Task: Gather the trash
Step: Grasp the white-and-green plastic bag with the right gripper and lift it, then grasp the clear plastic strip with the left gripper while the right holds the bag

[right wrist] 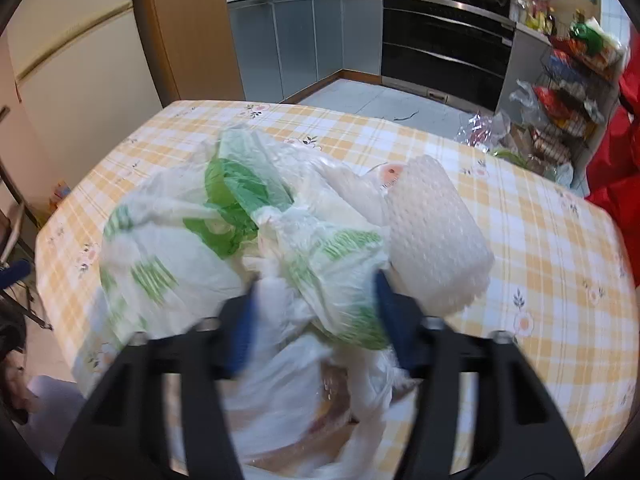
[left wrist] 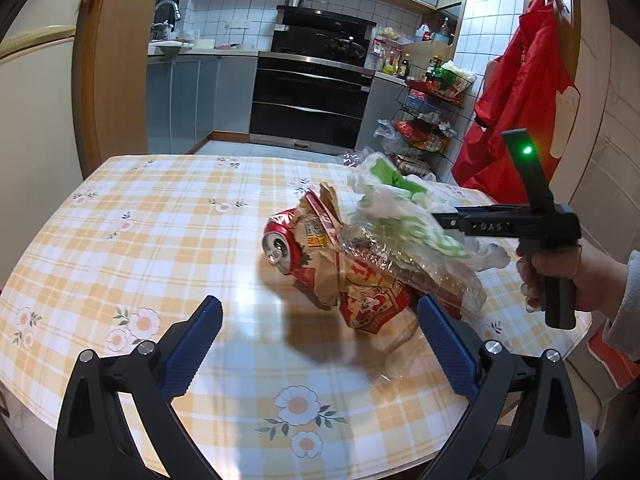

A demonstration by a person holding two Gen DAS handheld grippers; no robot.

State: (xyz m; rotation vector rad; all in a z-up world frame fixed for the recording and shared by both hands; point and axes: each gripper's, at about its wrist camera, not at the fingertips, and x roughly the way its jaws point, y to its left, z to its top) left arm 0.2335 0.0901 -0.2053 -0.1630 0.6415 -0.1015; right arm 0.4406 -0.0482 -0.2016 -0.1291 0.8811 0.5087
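A pile of trash lies on the yellow checked table (left wrist: 140, 220): a crushed red can (left wrist: 280, 246), a crumpled red-and-brown paper wrapper (left wrist: 360, 292) and clear plastic film (left wrist: 440, 276). My left gripper (left wrist: 320, 304) stands open just in front of the pile, with the wrapper's near end between its blue pads but untouched. A white-and-green plastic bag (right wrist: 200, 232) sits on top of the pile and bunches between the right gripper's (right wrist: 316, 280) pads, which press on it. A white bubble-wrap piece (right wrist: 436, 240) lies beside the bag. A hand (left wrist: 560, 276) holds the right gripper's handle at the right.
Beyond the table's far right corner stand a wire rack of snack packets (left wrist: 432, 120) and a hanging red garment (left wrist: 516, 92). A black oven (left wrist: 312, 96) and grey cabinets fill the back. A cream fridge (right wrist: 72, 60) stands left. The table's curved edge runs close on the right.
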